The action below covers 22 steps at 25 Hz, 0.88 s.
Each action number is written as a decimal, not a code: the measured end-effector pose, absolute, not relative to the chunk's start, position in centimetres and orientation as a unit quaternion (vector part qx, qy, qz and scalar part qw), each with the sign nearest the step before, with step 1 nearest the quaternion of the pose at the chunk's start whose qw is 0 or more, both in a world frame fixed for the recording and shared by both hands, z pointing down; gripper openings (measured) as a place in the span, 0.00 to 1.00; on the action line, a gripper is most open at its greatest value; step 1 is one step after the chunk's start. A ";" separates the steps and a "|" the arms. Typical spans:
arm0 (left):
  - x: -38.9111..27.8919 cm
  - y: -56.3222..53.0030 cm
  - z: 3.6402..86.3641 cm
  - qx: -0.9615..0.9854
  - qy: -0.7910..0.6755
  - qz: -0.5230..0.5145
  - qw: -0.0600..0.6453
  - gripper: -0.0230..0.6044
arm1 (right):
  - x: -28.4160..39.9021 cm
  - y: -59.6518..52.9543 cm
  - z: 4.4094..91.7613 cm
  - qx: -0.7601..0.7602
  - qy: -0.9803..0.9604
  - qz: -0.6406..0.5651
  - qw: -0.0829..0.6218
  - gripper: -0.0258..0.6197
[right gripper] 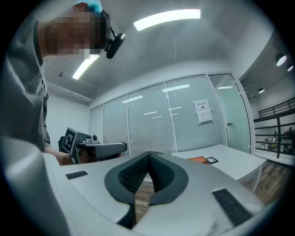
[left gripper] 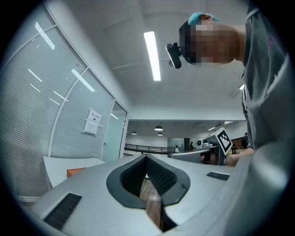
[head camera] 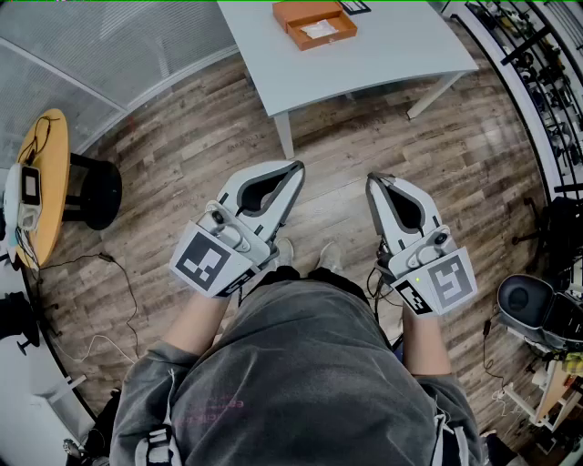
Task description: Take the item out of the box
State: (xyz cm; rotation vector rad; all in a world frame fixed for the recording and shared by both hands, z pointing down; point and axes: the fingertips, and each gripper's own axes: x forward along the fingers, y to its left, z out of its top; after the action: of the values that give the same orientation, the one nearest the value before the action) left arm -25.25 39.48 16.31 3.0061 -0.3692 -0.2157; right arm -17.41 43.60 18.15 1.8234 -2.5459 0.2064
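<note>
An open orange box [head camera: 314, 23] with a white item [head camera: 321, 29] inside sits on the white table [head camera: 383, 55] at the top of the head view. In the left gripper view only an edge of the box [left gripper: 73, 172] shows at the left; the right gripper view catches it [right gripper: 198, 160] far off. Both grippers are held low over the floor, well short of the table. My left gripper [head camera: 298, 167] is shut and empty, its tips meeting [left gripper: 146, 157]. My right gripper [head camera: 372, 180] is also shut with nothing in it, jaws closed to a point [right gripper: 148, 154].
A small dark card [head camera: 355, 7] lies beside the box on the table. A round yellow side table [head camera: 46, 182] with devices stands at the left. A black chair [head camera: 537, 305] and cluttered racks [head camera: 537, 55] are at the right. Wooden floor [head camera: 182, 146] lies between me and the table.
</note>
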 end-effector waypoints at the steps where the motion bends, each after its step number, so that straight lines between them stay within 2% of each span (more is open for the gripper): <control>1: -25.2 39.6 16.4 0.989 -0.122 -0.071 0.052 0.04 | -17.4 43.7 18.2 0.581 -0.811 0.066 0.003 0.04; 14: -24.7 40.9 17.6 0.986 -0.143 -0.057 0.059 0.04 | -16.3 45.2 18.7 0.581 -0.811 0.061 0.007 0.04; 22: -22.2 42.7 18.4 0.983 -0.170 -0.047 0.057 0.04 | -13.7 46.9 19.4 0.559 -0.827 0.064 0.005 0.04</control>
State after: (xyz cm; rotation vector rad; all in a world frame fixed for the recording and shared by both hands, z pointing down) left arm -22.21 42.66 18.44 2.9800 -0.5154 -0.1421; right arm -13.72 46.92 19.36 1.7500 -2.5898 0.2007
